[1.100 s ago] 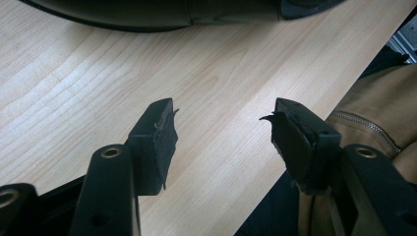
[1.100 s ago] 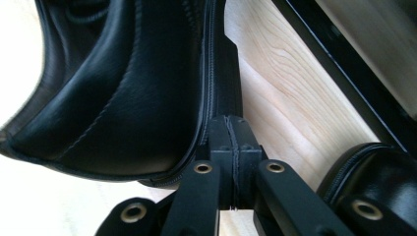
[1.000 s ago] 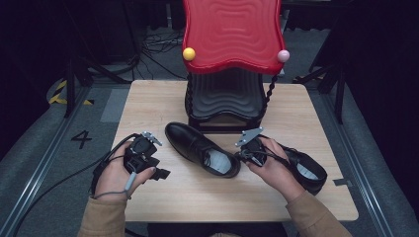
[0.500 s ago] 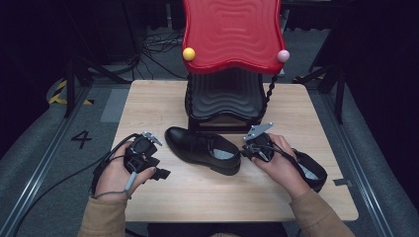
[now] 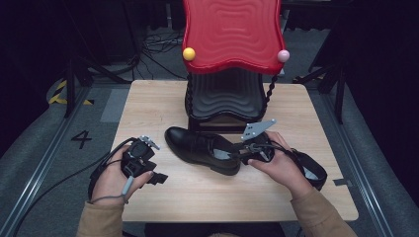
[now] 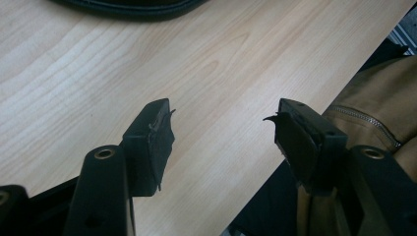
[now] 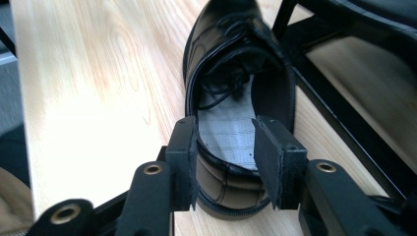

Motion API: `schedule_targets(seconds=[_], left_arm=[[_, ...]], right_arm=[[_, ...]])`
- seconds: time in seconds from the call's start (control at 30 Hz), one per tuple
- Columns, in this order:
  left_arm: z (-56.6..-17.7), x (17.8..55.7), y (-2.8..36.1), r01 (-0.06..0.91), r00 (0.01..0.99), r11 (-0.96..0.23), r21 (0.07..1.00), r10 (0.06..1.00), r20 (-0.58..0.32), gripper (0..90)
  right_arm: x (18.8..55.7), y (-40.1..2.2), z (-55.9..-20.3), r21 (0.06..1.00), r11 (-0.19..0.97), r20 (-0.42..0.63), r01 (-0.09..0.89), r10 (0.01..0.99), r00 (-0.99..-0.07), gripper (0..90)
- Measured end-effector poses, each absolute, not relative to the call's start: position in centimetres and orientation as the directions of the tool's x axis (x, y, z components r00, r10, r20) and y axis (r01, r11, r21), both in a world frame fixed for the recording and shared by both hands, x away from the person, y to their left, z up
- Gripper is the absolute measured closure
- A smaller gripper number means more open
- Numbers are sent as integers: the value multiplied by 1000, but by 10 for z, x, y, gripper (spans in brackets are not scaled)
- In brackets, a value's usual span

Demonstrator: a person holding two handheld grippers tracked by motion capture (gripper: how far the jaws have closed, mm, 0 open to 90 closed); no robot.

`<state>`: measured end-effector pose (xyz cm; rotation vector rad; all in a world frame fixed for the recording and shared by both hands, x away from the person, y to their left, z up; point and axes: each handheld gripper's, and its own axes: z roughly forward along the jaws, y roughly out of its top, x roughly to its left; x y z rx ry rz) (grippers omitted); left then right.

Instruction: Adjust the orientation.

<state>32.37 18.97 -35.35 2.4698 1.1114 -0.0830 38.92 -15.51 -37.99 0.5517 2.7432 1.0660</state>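
A: Jaws, high view? Right gripper at the black shoe's heel on the table; left gripper apart from it.

B: Left gripper view: jaws spread, just opened wider, nothing between.

A: Right gripper view: jaws just opened, one inside the heel, one outside; can't tell if they press.

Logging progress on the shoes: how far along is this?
Done: one black shoe sits on the table before the rack, its heel toward the right tool. In hand: that tool's jaws have just been opening, one inside the heel collar, one outside. Left: the second shoe behind the right hand; the left tool is open over bare wood.
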Motion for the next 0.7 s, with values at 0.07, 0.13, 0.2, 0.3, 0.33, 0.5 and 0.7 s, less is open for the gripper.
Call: schedule_targets(seconds=[0.07, 0.13, 0.2, 0.3, 0.33, 0.5, 0.7], left_arm=[[-354, 321, 193, 731, 671, -579, 361, 706, -225, 398], [-354, 318, 196, 740, 661, -569, 360, 715, -229, 398], [-355, 316, 199, 741, 659, -567, 360, 718, -226, 398], [-355, 313, 204, 749, 648, -556, 362, 727, -226, 397], [-355, 312, 205, 750, 646, -553, 363, 729, -224, 397], [-356, 308, 210, 762, 632, -538, 361, 740, -230, 397], [-356, 305, 213, 766, 626, -533, 360, 746, -228, 398]], right_arm=[[392, -148, -386, 653, 702, 6, 285, 372, -928, 601], [394, -141, -392, 633, 721, 10, 281, 355, -935, 599], [397, -135, -397, 615, 738, 12, 276, 341, -940, 590], [400, -127, -404, 592, 760, 18, 269, 321, -947, 583], [401, -125, -407, 584, 767, 18, 266, 315, -949, 583], [404, -114, -417, 540, 803, 24, 253, 286, -958, 635], [404, -107, -421, 502, 841, 20, 202, 223, -975, 823]])
